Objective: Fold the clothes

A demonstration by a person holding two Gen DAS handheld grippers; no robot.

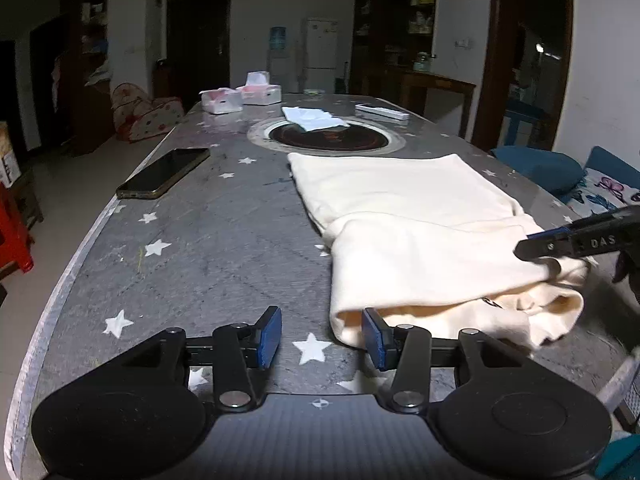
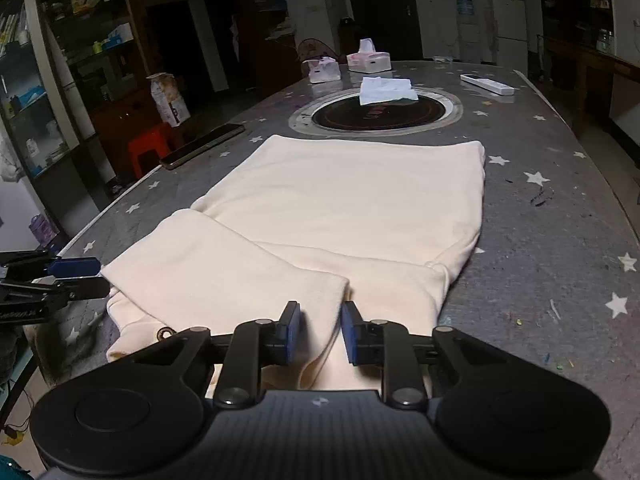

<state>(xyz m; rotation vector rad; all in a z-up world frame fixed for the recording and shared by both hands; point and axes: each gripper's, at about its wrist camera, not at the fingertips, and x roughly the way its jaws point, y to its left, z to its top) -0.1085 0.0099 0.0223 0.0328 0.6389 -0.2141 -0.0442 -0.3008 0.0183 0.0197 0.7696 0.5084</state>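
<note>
Left wrist view: left gripper point(image 1: 322, 336), jaws apart and empty, low over the star-patterned table point(image 1: 208, 240); its right pad sits just beside the near-left corner of the cream garment point(image 1: 400, 216), probably lined up to take that corner for a fold. The right gripper point(image 1: 536, 248) reaches in at the garment's right side; its hold cannot be judged here. A phone point(image 1: 164, 178) lies well clear to the left. Two tissue boxes point(image 1: 240, 96) stand at the far end, each with tissue showing at the top. Right wrist view: right gripper point(image 2: 320, 332), jaws narrowed with cream fabric between the pads, which do not plainly press it; the garment point(image 2: 340, 200) lies flat mid-table, sleeves folded across its near end. Left gripper point(image 2: 84, 276) waits at the left corner. A white cloth point(image 2: 384, 90) rests on the round inset burner point(image 2: 376, 114).
</note>
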